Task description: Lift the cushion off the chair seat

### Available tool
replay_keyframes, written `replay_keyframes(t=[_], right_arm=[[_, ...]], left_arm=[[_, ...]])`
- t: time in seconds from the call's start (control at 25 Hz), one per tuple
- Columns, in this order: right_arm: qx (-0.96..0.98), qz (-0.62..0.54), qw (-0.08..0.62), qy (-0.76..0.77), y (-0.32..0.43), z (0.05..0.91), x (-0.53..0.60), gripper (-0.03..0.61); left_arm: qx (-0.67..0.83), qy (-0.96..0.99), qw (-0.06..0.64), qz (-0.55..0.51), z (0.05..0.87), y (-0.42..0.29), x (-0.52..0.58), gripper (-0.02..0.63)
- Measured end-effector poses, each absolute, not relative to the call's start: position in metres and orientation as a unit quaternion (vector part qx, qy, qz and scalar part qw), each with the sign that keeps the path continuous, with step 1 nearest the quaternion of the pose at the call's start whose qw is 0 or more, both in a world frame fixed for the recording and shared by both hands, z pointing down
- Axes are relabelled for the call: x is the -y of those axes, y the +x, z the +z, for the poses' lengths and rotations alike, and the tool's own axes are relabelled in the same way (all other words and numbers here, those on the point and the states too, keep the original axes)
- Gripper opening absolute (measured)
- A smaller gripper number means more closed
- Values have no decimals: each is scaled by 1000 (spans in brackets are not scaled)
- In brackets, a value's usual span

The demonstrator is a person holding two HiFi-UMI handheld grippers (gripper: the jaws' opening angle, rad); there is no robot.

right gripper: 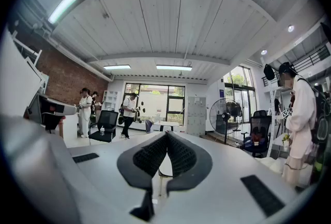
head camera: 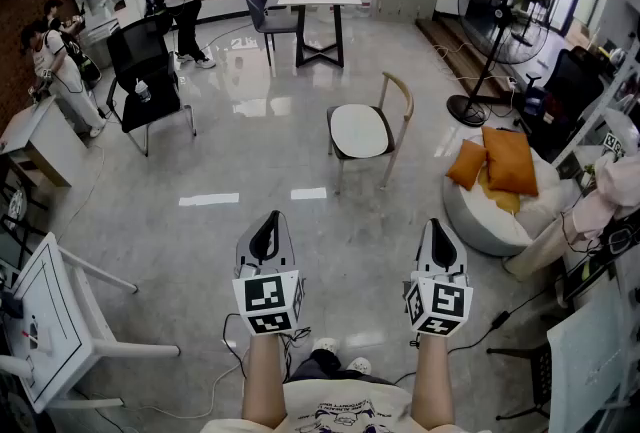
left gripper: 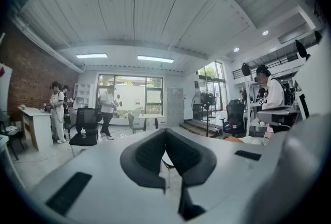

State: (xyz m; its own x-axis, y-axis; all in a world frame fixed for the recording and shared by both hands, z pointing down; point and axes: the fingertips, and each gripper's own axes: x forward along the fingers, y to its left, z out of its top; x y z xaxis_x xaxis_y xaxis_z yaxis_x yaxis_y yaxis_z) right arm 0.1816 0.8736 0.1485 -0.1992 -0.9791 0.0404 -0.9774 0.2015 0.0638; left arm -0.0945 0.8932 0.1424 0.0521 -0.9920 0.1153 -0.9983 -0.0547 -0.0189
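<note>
White cushion [head camera: 360, 131] on wooden chair [head camera: 408, 104] seat, well ahead of left gripper [head camera: 270, 221] and right gripper [head camera: 438, 226], both closed, empty; risk: unopened jaws would push cushion off seat instead of gripping.

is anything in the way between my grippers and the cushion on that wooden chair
Nothing visible: only bare floor lies between the left gripper, the right gripper and the white cushion on the chair. The beanbag sits well off to the right.
</note>
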Motion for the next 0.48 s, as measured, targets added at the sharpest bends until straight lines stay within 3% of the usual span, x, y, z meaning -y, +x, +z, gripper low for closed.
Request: replay_keyframes(t=[0.48], right_arm=[[771,-13,38,636,166,158,-842,14]], left_arm=[[681,730,35,47,154,-109,-856,14]])
